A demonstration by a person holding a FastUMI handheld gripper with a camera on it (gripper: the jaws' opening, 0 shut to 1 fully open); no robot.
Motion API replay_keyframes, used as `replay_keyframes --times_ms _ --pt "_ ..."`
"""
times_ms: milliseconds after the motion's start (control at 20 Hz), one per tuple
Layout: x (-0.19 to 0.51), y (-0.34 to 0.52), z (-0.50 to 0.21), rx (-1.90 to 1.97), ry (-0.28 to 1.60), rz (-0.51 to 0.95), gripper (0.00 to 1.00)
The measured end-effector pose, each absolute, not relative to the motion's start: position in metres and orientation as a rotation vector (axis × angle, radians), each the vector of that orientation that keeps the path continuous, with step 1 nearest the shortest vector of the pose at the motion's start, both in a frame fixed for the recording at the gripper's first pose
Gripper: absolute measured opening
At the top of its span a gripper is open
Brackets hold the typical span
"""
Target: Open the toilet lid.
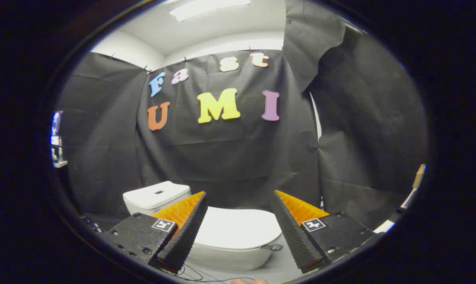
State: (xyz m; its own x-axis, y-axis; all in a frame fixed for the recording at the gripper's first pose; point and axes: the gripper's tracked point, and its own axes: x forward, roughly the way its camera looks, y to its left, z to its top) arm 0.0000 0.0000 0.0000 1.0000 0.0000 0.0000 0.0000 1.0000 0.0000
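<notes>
Beyond the claw [238,221], the toilet lid [238,230] lies flat and closed on the bowl. Both fingers are wide apart and hold nothing. Nothing is done yet; the lid must be reached and lifted.

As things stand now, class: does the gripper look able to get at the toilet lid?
Probably yes. The gripper is open, and the closed toilet lid lies beyond and between its fingers with nothing between them. The tank sits behind, off the path.
</notes>
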Motion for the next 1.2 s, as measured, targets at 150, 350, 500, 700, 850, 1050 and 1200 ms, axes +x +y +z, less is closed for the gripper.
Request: replay_keyframes --times_ms 150,350,500,700,850,1050,1200 --pt "0.001 -0.008 0.004 -0.010 -0.021 -0.029 1.00" --pt "0.000 -0.008 0.002 0.010 -0.012 -0.034 1.00" --pt "0.000 -0.008 0.005 0.012 -0.025 -0.042 1.00" --pt "-0.001 -0.007 0.004 0.013 -0.020 -0.041 1.00" --pt "-0.002 -0.008 0.002 0.008 -0.015 -0.045 1.00" --pt "0.000 -0.006 -0.004 -0.006 0.001 -0.042 1.00" --pt "0.001 -0.005 -0.007 -0.015 0.008 -0.038 1.00"
